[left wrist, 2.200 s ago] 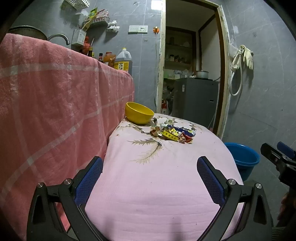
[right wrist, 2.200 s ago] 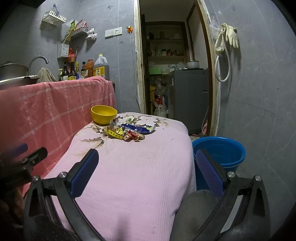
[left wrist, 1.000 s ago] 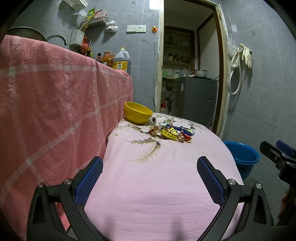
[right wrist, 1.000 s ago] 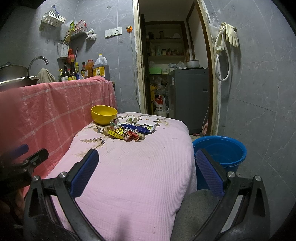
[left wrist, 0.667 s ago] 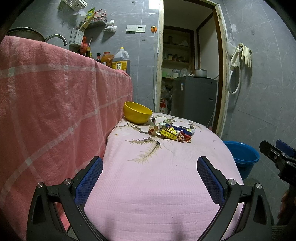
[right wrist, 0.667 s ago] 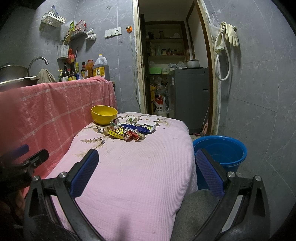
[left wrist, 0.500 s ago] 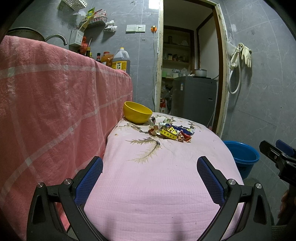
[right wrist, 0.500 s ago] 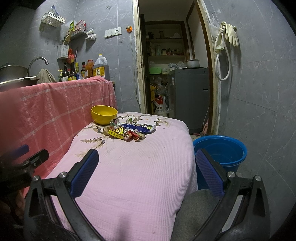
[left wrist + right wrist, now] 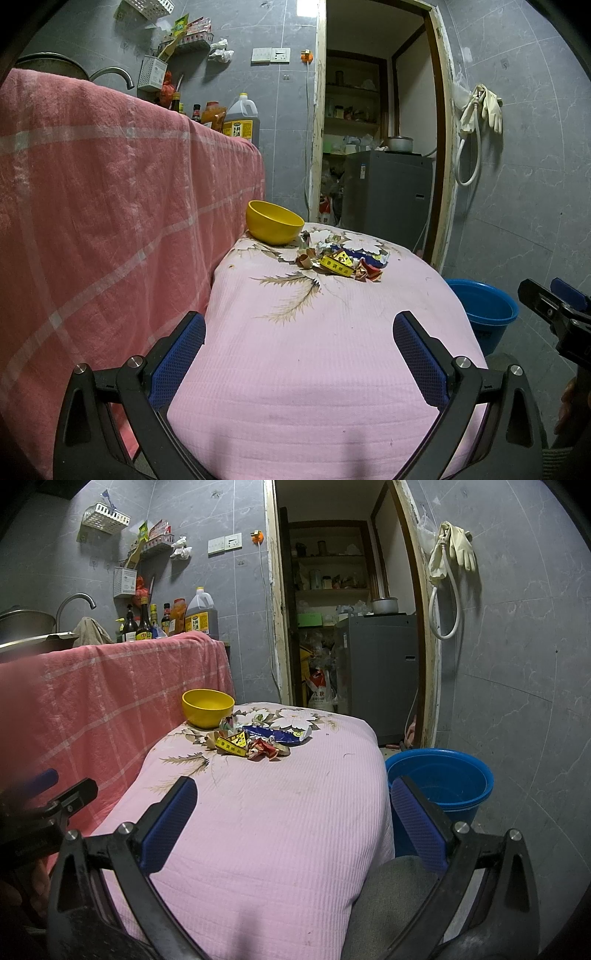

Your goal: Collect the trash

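A heap of crumpled wrappers (image 9: pixel 341 261) (image 9: pixel 255 743), yellow, red and blue, lies at the far end of the pink-covered table (image 9: pixel 314 350) (image 9: pixel 266 812). A yellow bowl (image 9: pixel 273 222) (image 9: pixel 208 708) stands just behind the heap on the left. A blue bucket (image 9: pixel 484 314) (image 9: pixel 441 781) sits on the floor at the table's right. My left gripper (image 9: pixel 299 328) is open over the near end of the table, nothing between its fingers. My right gripper (image 9: pixel 291 794) is open too, near the table's right front edge, well short of the trash.
A pink checked cloth (image 9: pixel 110 206) drapes a higher counter on the left, with bottles (image 9: pixel 147 622) and an oil jug (image 9: pixel 241 122) on top. A doorway with a grey appliance (image 9: pixel 376 664) lies behind. A grey-clad knee (image 9: pixel 395 897) shows under the right gripper.
Almost nothing: the left wrist view has shifted slightly, the right view is steady. Both grippers stay open and the trash has not moved.
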`<state>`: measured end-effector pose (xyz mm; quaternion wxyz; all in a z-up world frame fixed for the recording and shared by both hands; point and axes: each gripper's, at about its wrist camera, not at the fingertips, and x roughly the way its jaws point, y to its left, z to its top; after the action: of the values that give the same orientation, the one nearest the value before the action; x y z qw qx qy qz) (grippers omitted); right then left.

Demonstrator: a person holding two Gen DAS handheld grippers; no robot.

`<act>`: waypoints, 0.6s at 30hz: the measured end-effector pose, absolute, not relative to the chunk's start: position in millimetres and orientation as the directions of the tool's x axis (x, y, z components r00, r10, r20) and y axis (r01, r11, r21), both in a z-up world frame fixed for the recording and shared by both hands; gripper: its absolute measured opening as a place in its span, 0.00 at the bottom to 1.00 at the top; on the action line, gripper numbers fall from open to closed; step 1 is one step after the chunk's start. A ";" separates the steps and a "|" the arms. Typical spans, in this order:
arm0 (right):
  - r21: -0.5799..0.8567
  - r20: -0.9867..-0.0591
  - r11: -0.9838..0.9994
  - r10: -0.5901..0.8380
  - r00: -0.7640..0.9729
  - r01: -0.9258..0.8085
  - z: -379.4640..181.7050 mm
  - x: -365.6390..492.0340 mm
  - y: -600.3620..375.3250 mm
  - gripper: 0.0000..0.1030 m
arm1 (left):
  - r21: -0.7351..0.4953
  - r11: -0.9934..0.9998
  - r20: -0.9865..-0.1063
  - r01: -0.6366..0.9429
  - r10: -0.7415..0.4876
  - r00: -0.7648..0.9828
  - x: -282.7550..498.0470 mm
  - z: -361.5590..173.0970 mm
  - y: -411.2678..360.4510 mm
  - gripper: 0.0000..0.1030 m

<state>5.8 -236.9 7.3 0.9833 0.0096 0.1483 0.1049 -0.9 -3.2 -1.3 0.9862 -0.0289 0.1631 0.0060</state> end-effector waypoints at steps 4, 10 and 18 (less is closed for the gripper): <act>0.051 -0.290 0.978 0.209 0.934 -0.203 7.1 5.9 -236.7 1.00 | -0.056 0.998 -0.323 -0.021 0.002 0.947 -1.0 -1.6 -3.6 0.97; 0.051 -0.290 0.978 0.209 0.934 -0.203 7.1 5.8 -237.0 1.00 | -0.055 0.998 -0.323 -0.021 0.003 0.946 -0.9 -1.4 -3.5 0.97; 0.052 -0.293 0.978 0.210 0.933 -0.203 9.7 5.9 -237.0 1.00 | -0.055 0.998 -0.324 -0.021 0.002 0.946 -0.7 -3.1 -3.8 0.97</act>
<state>5.9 -237.0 9.7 0.9831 0.0103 0.1499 0.1050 -0.7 -3.8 -3.1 0.9860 -0.0288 0.1643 0.0060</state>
